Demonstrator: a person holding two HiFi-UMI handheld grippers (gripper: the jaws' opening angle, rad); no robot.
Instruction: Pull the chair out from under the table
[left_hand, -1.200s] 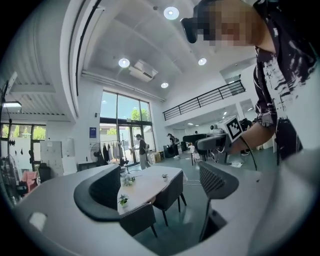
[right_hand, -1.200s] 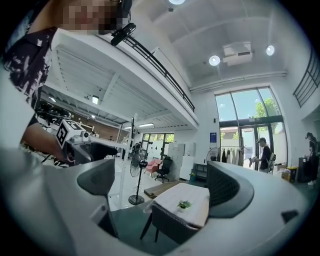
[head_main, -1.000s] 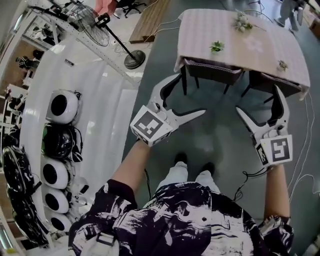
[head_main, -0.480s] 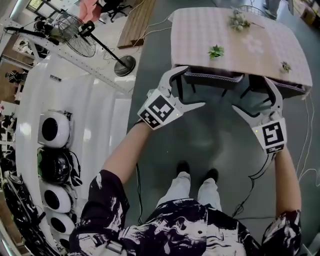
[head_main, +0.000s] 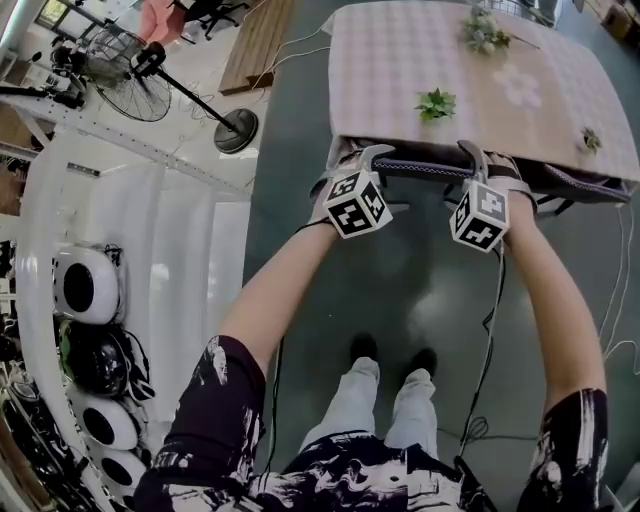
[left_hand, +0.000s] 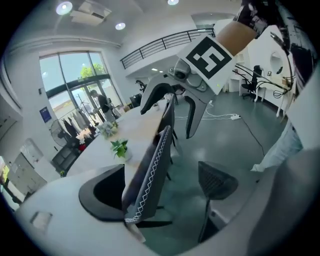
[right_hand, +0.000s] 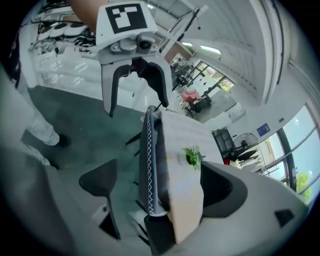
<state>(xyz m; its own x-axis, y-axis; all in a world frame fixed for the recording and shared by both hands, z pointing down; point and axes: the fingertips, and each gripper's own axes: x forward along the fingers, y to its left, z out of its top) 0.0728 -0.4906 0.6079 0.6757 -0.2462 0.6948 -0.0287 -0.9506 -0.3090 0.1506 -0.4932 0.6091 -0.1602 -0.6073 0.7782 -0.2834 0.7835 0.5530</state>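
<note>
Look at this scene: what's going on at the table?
A person holds two grippers. The left hand-held gripper and the right hand-held gripper each straddle the back of the chair, jaws open, not clamped. The chair sits tucked under the table, not yet pulled out.

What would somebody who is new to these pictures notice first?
The left claw and the right claw, each open, straddle the back of the chair at the near edge of the table. A small plant stands on the table just beyond them.
</note>
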